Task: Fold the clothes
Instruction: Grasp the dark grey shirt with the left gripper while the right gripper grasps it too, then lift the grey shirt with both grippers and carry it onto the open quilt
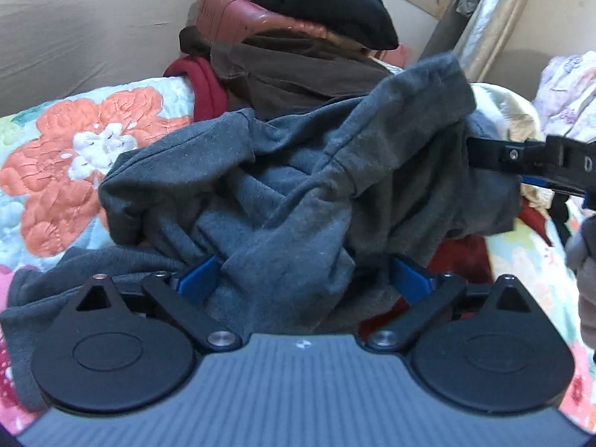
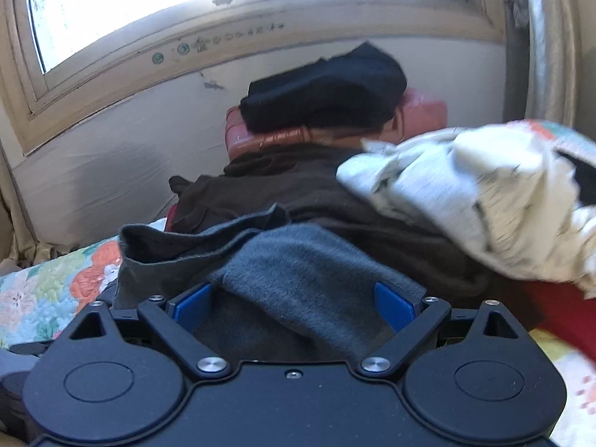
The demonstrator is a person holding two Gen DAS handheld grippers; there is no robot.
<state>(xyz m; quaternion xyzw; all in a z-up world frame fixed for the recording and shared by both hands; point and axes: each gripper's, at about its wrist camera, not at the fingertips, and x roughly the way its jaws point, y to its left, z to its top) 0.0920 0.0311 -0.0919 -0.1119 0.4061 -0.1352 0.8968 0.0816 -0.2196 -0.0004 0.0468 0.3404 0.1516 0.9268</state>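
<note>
A crumpled dark grey garment [image 1: 298, 171] lies on a floral quilt [image 1: 74, 156]. My left gripper [image 1: 303, 260] stands wide open at the garment's near edge. Grey cloth bulges up between its blue pads [image 1: 197, 279] and hides the fingertips. In the left wrist view my right gripper [image 1: 495, 165] comes in from the right, its fingers disappearing behind a raised fold. In the right wrist view the right gripper [image 2: 294, 290] is also open, with a hump of the grey garment [image 2: 298, 260] lying loosely between its blue pads [image 2: 395, 301].
Behind the garment is a pile of clothes: a brown garment [image 1: 298, 70], a red one [image 1: 208, 85] and a folded black one [image 1: 316, 3] on a reddish cushion [image 2: 260, 138]. A white garment [image 2: 484, 193] lies to the right. A wall and window [image 2: 149, 7] close the far side.
</note>
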